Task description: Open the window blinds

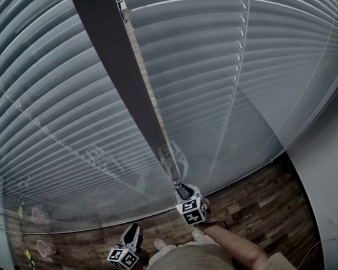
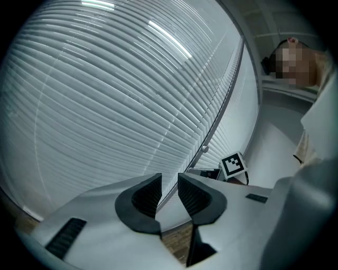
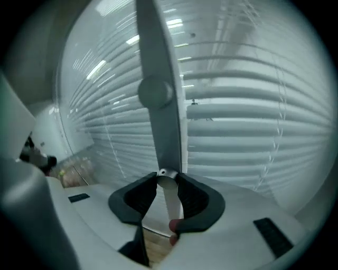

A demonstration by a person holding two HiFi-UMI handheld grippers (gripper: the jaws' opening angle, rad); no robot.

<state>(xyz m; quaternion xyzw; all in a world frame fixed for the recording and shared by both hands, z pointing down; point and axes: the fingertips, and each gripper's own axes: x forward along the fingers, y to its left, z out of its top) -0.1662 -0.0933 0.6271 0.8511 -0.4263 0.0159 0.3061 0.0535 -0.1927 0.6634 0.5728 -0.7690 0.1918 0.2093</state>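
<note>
Closed window blinds fill my view. My right gripper is clamped on the tilt wand. My left gripper stands apart, empty.

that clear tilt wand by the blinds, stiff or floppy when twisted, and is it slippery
Probably stiff: the tilt wand runs straight between the right hand-held gripper's jaws, without sag. Likely a bit slippery, since its surface looks smooth and glossy. It seems thin and light, so it may swing if pushed sideways.
</note>
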